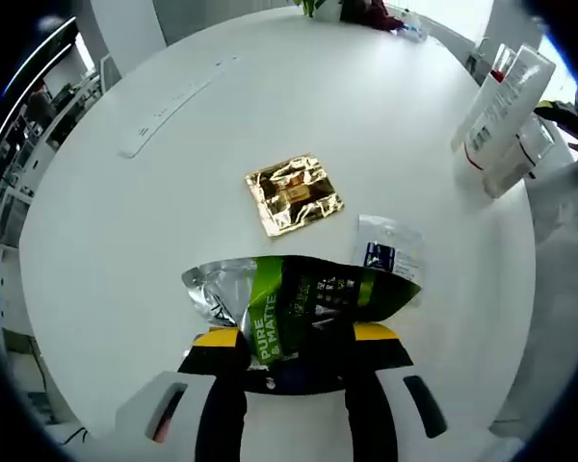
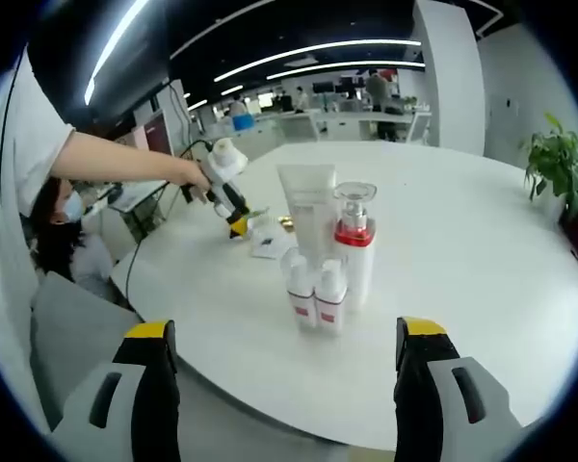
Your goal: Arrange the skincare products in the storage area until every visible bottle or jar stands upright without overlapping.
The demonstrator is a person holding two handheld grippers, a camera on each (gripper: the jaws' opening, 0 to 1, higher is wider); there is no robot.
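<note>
While close on clamped green sachet (image 1: 313,303), upright bottles (image 2: 326,255) beyond.

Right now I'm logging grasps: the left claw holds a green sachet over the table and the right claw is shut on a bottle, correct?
Not quite. In the right gripper view the right claw is open, short of the bottles. The left claw does grip the green sachet over the table.
</note>
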